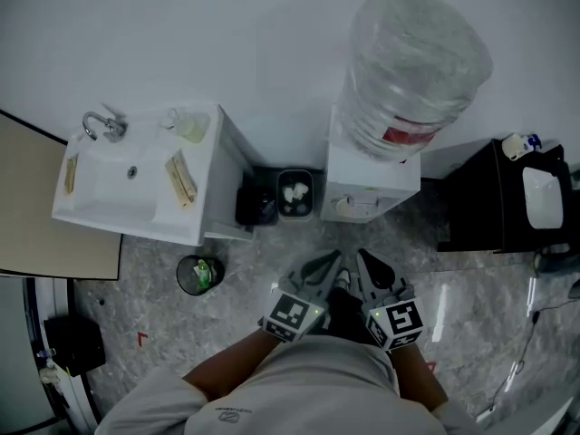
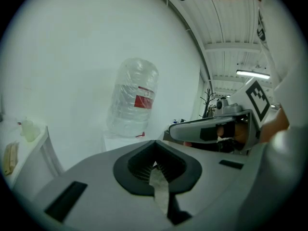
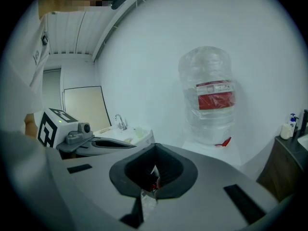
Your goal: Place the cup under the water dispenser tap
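Note:
The white water dispenser [image 1: 372, 184] stands against the wall with a big clear bottle [image 1: 412, 66] on top; the bottle also shows in the left gripper view [image 2: 132, 97] and the right gripper view [image 3: 209, 97]. A small red tap [image 3: 222, 142] sticks out below the bottle. I cannot make out a cup for certain. My left gripper [image 1: 331, 261] [image 2: 155, 165] and right gripper [image 1: 367, 259] [image 3: 154, 170] are held side by side close to my body, pointing at the dispenser. Both are shut with nothing between the pads.
A white sink unit [image 1: 109, 184] with a faucet [image 1: 101, 125] and a translucent container [image 1: 190, 125] stands at the left. Two small bins [image 1: 294, 193] sit between sink and dispenser, a round bin [image 1: 199, 275] on the floor. A dark cabinet [image 1: 489, 198] stands at the right.

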Available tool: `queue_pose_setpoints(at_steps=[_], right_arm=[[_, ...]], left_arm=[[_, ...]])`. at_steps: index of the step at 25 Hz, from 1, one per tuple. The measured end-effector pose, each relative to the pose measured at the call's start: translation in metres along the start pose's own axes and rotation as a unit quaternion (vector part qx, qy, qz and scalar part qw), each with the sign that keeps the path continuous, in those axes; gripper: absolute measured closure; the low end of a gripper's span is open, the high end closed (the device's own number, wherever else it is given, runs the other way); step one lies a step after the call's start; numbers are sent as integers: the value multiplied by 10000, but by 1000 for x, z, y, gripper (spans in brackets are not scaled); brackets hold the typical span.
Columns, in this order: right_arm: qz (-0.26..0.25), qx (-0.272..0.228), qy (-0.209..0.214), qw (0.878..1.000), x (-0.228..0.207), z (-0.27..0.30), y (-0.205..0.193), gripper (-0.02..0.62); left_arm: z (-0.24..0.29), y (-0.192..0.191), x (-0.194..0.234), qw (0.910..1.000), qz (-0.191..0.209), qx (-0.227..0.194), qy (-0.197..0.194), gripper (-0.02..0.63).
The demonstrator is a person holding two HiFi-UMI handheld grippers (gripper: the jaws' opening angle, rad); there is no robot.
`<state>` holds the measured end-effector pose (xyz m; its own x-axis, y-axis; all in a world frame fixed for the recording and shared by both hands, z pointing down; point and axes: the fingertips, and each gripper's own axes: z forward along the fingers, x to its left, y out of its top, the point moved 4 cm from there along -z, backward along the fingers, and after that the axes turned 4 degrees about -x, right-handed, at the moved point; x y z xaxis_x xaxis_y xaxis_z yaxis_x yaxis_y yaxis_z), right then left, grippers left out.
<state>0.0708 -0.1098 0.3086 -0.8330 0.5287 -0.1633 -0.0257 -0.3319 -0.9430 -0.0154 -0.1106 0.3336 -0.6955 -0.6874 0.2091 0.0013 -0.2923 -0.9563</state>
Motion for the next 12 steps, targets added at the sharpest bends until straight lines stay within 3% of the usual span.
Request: queue_pose_setpoints(at_steps=[12], right_arm=[[-28,46,-128,9999,-1,-13,-13,581]], left_arm=[[-7,-19,-16,10000,65,29,14,600]])
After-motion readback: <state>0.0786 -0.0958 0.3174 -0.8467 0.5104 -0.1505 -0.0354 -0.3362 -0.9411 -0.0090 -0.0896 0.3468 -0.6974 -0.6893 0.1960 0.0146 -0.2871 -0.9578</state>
